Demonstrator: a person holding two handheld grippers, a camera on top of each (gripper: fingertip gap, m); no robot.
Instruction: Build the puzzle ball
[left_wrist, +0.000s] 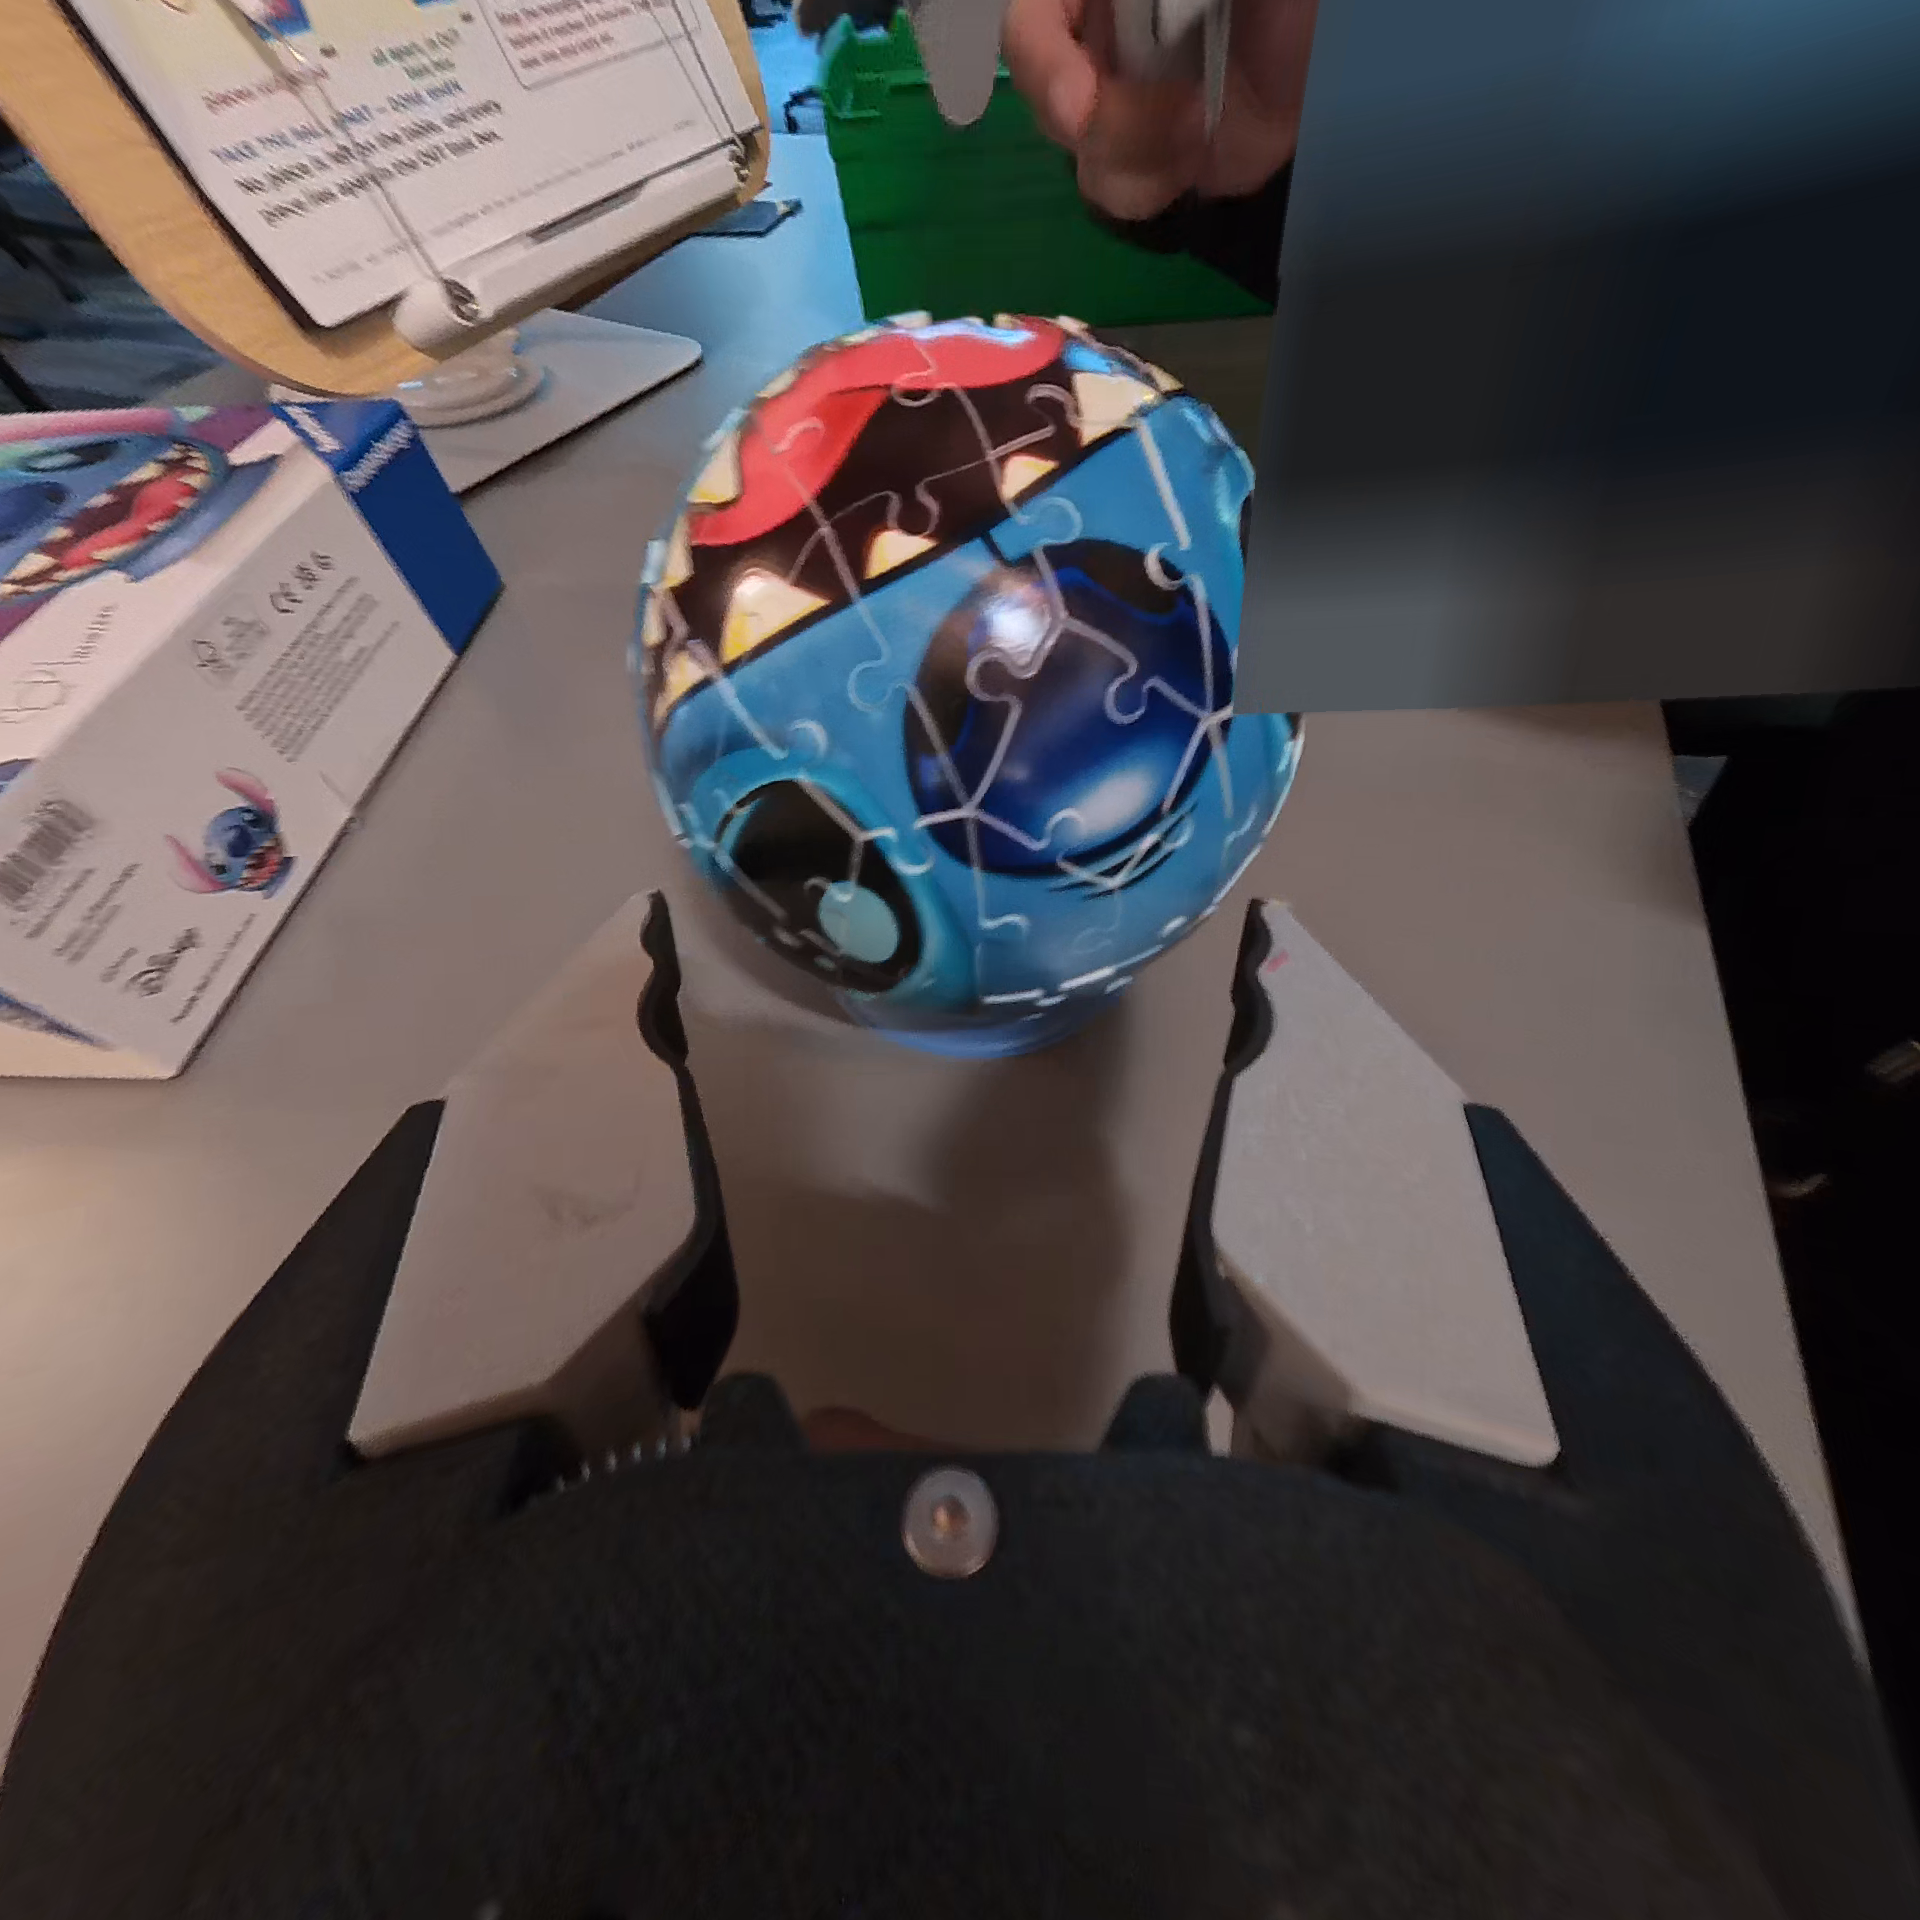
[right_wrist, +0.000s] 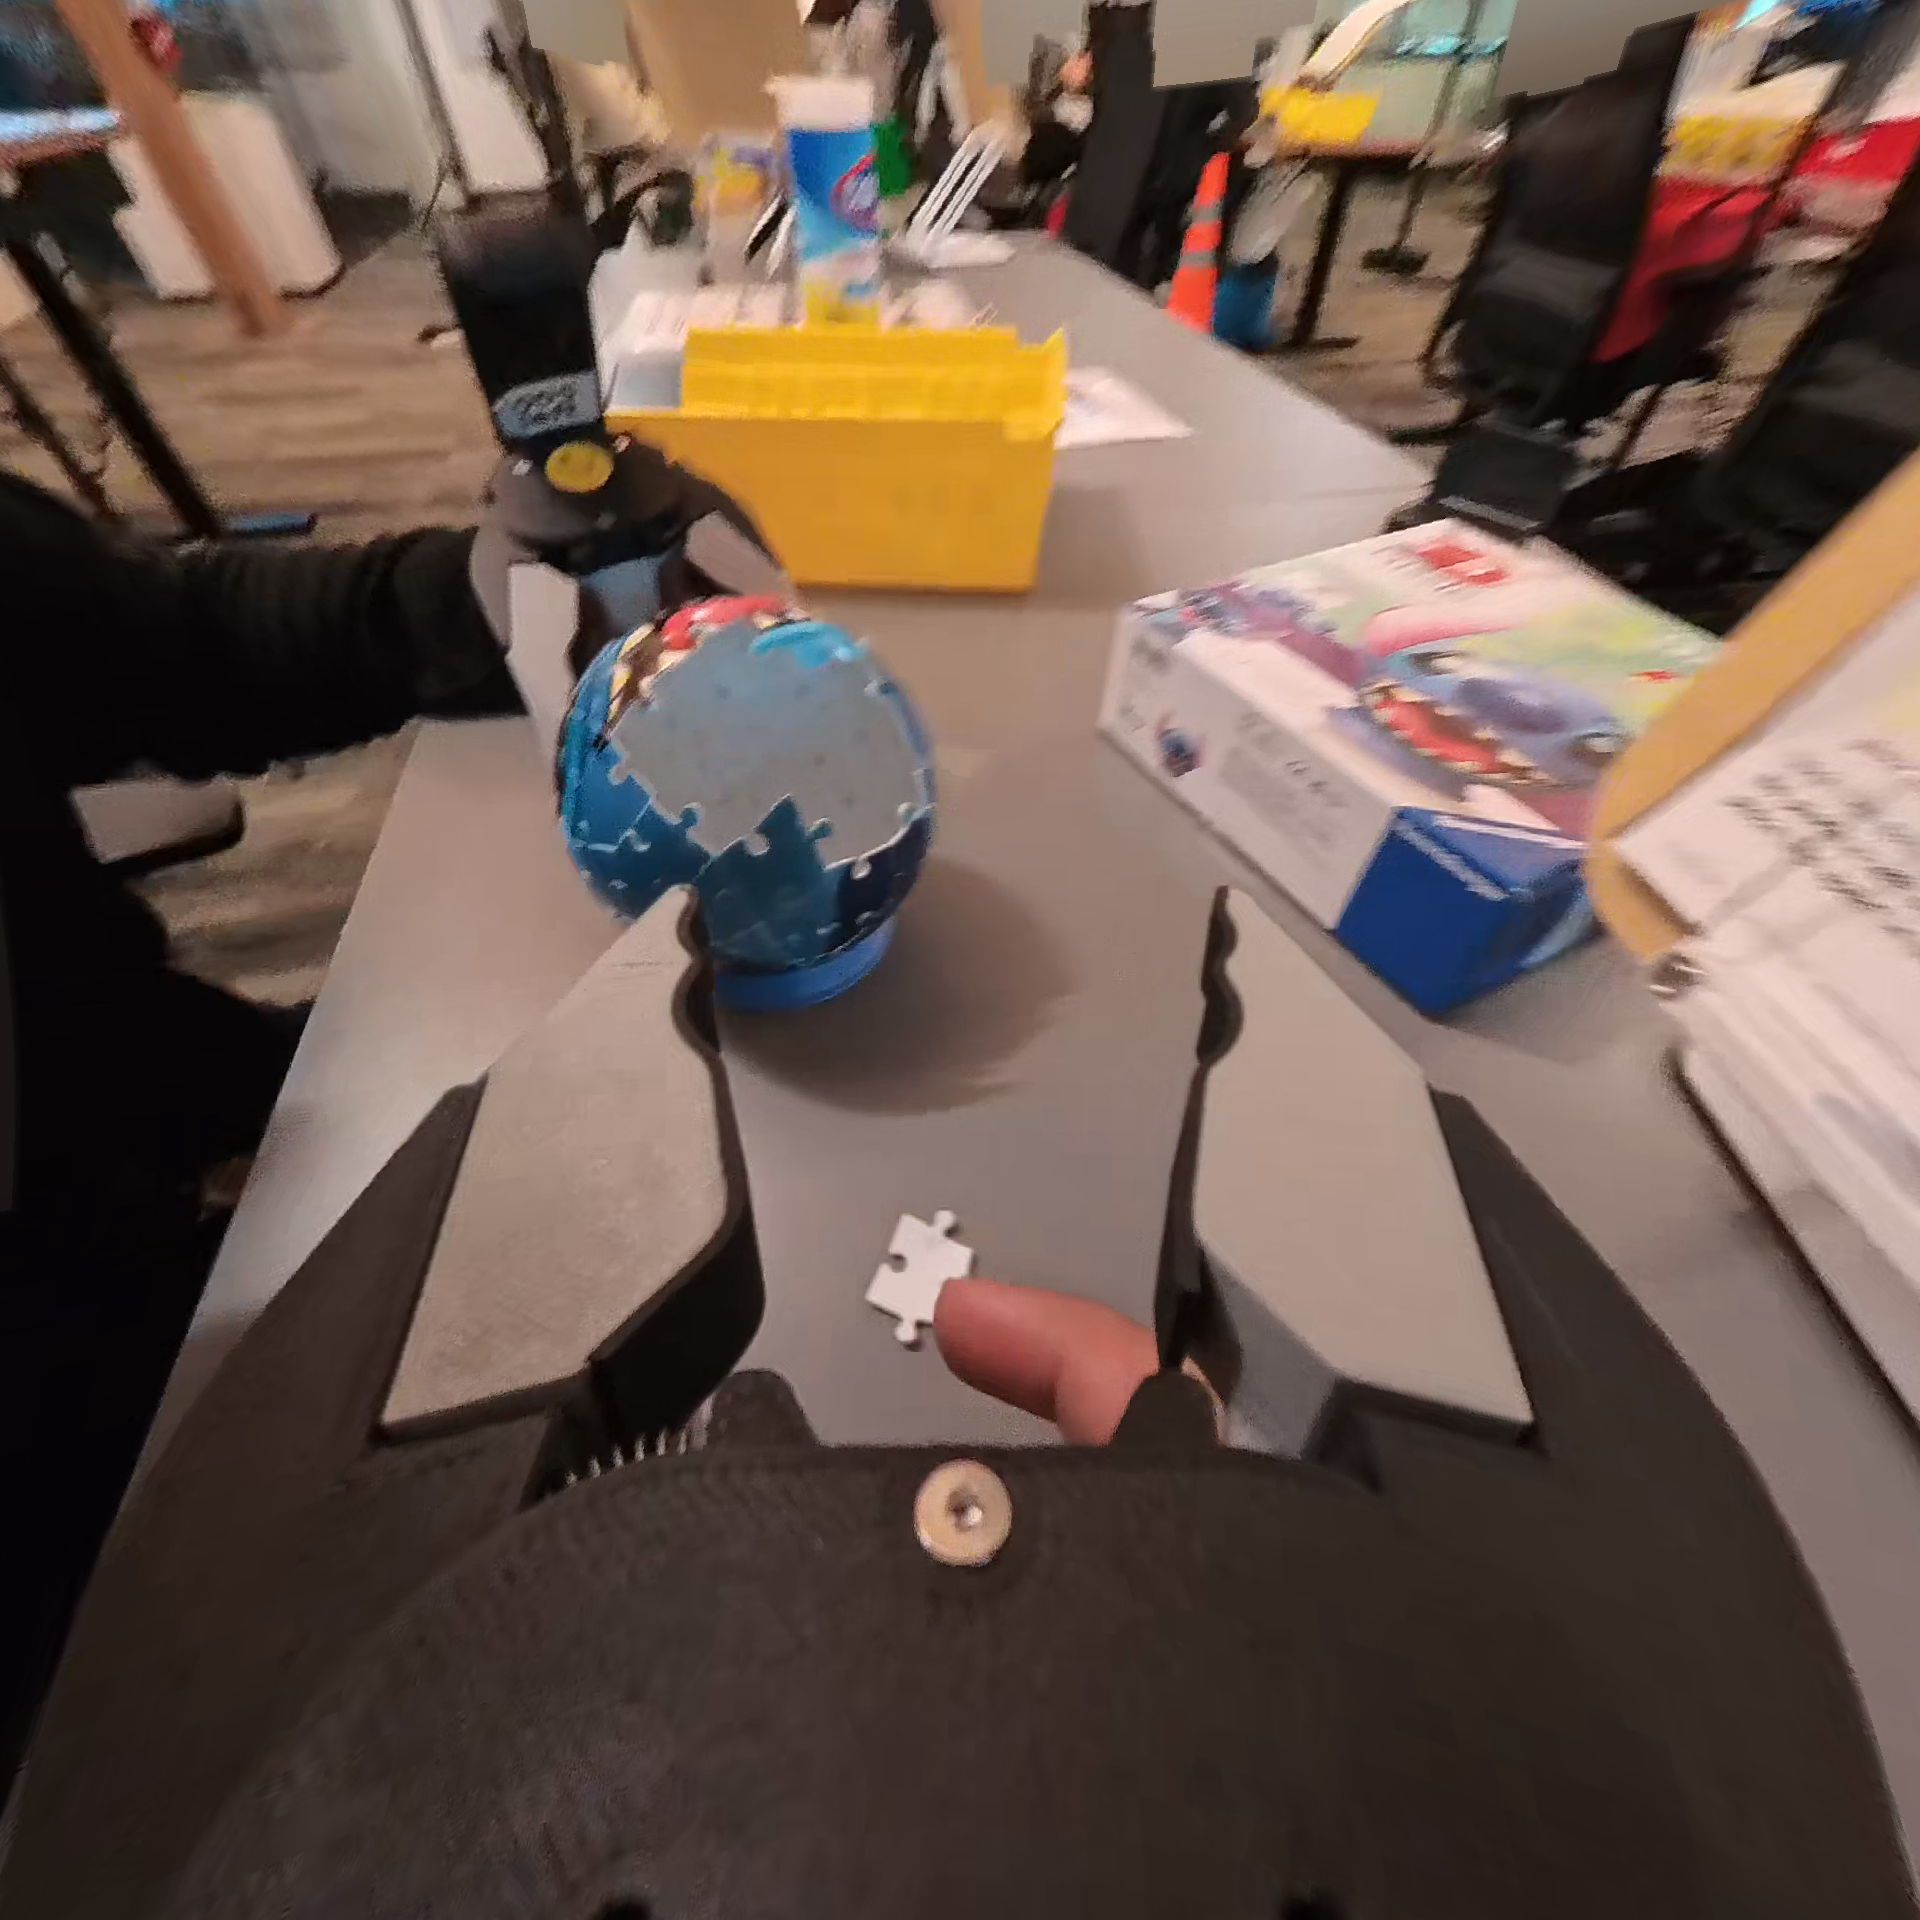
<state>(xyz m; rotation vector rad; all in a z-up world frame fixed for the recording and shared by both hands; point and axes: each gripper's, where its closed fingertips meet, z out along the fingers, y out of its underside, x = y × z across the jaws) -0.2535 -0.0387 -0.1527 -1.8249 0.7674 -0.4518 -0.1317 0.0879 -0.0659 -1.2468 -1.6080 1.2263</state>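
Two grippers, both spread wide and holding nothing, frame a grey table (right_wrist: 1039, 665). The puzzle ball (left_wrist: 961, 675) sits on a blue stand (right_wrist: 805, 971) near the table's middle, just past the left gripper (left_wrist: 956, 935). From the right gripper (right_wrist: 951, 925), the ball's far side shows a large gap (pale inner surface exposed). One loose white piece (right_wrist: 920, 1276) lies flat on the table between this gripper's fingers, beside a fingertip (right_wrist: 1039, 1351). The puzzle box (right_wrist: 1382, 748) lies to the side, near a yellow bin (right_wrist: 862, 488).
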